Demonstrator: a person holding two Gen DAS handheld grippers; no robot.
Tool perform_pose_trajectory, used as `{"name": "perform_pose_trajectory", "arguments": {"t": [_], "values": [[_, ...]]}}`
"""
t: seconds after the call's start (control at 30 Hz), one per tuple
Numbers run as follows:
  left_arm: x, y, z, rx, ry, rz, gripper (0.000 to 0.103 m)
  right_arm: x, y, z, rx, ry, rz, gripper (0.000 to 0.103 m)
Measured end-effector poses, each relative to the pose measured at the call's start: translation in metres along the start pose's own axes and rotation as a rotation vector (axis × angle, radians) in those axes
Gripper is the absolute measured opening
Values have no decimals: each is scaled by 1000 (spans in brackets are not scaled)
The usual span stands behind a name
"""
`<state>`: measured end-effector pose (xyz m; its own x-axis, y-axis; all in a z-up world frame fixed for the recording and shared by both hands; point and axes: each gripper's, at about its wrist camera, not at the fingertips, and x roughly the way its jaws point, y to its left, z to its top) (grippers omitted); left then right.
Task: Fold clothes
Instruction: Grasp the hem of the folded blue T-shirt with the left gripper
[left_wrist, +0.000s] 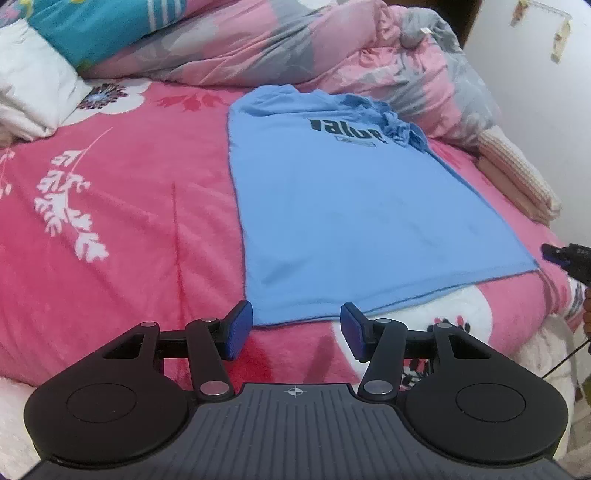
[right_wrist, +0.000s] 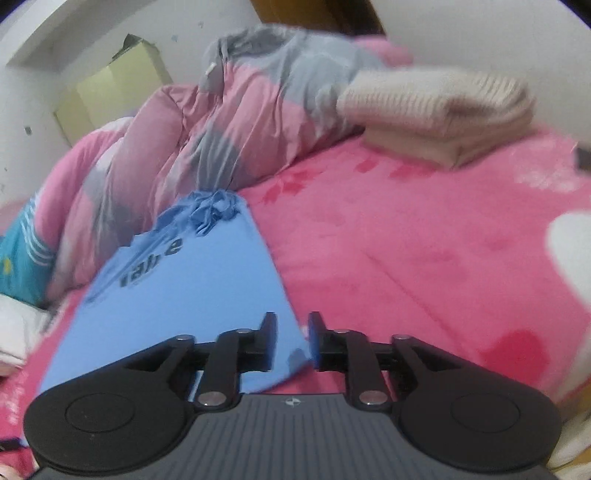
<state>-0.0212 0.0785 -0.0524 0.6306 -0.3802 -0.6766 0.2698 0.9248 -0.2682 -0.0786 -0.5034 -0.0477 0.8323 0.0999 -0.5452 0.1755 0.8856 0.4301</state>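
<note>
A light blue T-shirt (left_wrist: 351, 221) with dark lettering lies flat on the pink floral blanket (left_wrist: 129, 229), hem toward me and bunched at the collar end. My left gripper (left_wrist: 297, 326) is open just short of the hem's near left corner, nothing between its fingers. My right gripper (right_wrist: 291, 341) is at the hem's right corner with a narrow gap between its fingers, and the edge of the T-shirt (right_wrist: 184, 314) lies in that gap. Its dark tip (left_wrist: 557, 254) shows at the left wrist view's right edge, beside that corner.
A crumpled pink and grey duvet (left_wrist: 295, 48) is heaped behind the shirt. A folded beige knit (left_wrist: 517, 173) lies at the bed's right side. White pillow (left_wrist: 33, 92) and teal pillow (left_wrist: 92, 29) sit at the far left. The bed edge drops off near right.
</note>
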Motion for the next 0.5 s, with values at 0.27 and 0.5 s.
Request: {"name": "perform_pose_trajectory", "arguments": {"t": [0.27, 0.5], "values": [[10, 4, -2, -57, -44, 3, 52, 27, -23, 0, 120, 113, 98, 27], [19, -4, 3, -38, -65, 15, 34, 45, -28, 6, 163, 147, 127, 25]]}}
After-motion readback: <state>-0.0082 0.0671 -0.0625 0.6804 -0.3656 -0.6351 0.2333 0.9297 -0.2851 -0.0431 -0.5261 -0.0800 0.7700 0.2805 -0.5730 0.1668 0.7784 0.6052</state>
